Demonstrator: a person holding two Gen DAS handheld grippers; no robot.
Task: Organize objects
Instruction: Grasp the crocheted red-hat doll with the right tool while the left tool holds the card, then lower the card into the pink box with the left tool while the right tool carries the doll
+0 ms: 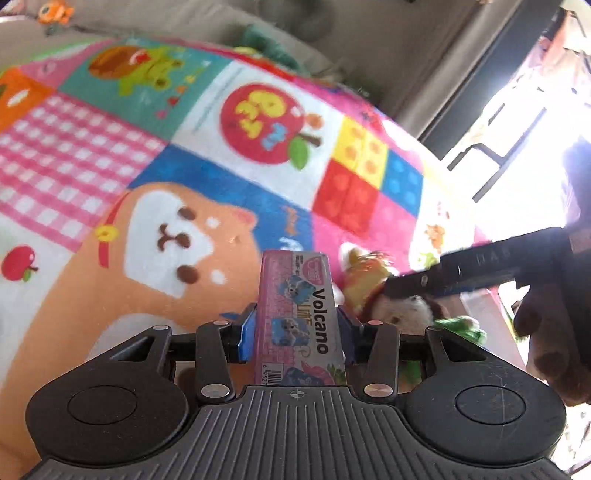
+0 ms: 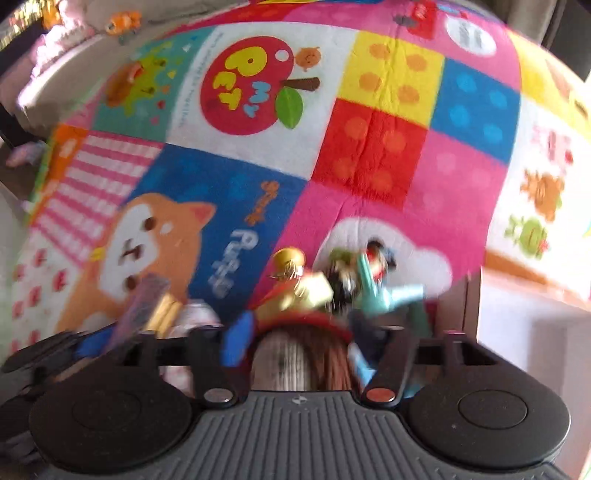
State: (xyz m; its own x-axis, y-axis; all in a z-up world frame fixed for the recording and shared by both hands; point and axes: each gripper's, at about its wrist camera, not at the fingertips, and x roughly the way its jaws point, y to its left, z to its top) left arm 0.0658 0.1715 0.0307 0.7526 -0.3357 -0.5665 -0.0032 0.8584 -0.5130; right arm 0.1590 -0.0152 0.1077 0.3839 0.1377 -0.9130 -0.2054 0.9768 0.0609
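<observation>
My left gripper is shut on a pink box labelled "Volcano", held upright between the blue pads. The same box shows blurred at the lower left of the right wrist view. A brown and white plush toy fills the gap between the fingers of my right gripper; blur hides whether the pads press on it. In the left wrist view a black finger of the right gripper lies across that plush toy. A yellow figure and a teal figure lie just beyond.
A colourful patchwork play mat with a dog and an apple covers the floor. A grey sofa with an orange toy stands behind it. A pale container wall is at the right. A person's hand holds the right gripper.
</observation>
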